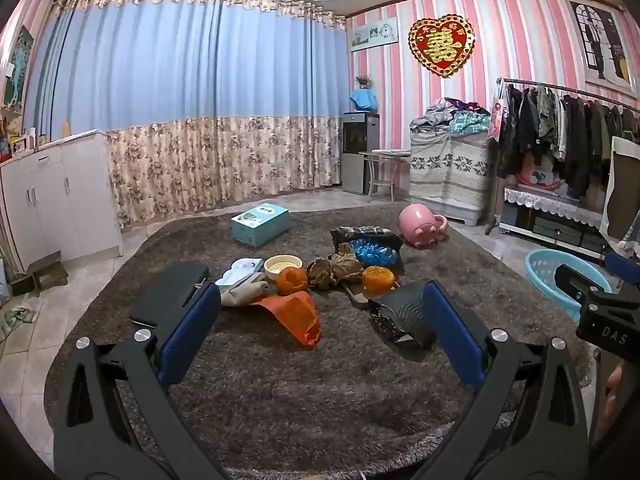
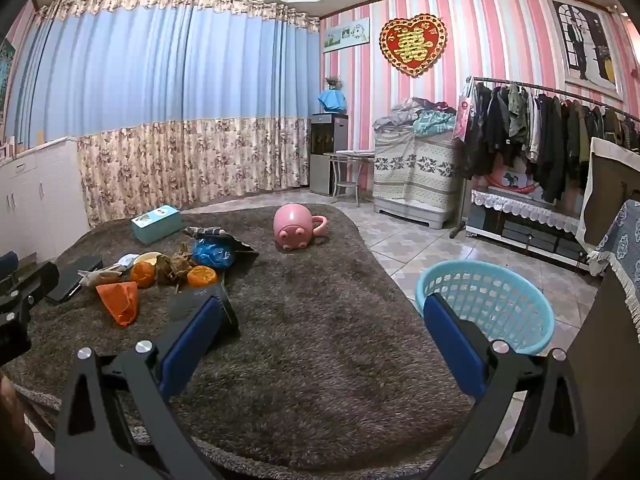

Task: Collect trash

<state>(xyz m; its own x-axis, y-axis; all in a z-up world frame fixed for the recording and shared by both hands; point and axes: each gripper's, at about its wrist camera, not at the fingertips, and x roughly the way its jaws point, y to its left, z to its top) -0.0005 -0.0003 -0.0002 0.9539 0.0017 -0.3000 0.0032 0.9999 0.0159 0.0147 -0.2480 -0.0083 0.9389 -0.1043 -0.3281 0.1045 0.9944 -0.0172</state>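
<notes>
A pile of trash lies on the brown shaggy rug [image 1: 280, 380]: an orange paper cone [image 1: 298, 314], orange peels [image 1: 291, 280], crumpled brown paper [image 1: 336, 268], a blue plastic bag [image 1: 374, 254] and a dark wrapper [image 1: 394, 320]. My left gripper [image 1: 320, 320] is open and empty, just short of the pile. My right gripper [image 2: 324, 324] is open and empty over the rug, with the pile [image 2: 176, 268] to its left and the light blue basket [image 2: 486, 304] at its right finger.
A pink pig mug [image 2: 296, 228] lies on its side on the rug. A teal tissue box [image 1: 260, 224], a white bowl [image 1: 282, 266] and a black case [image 1: 170, 296] sit by the pile. White cabinets stand left, a clothes rack [image 2: 540, 128] right.
</notes>
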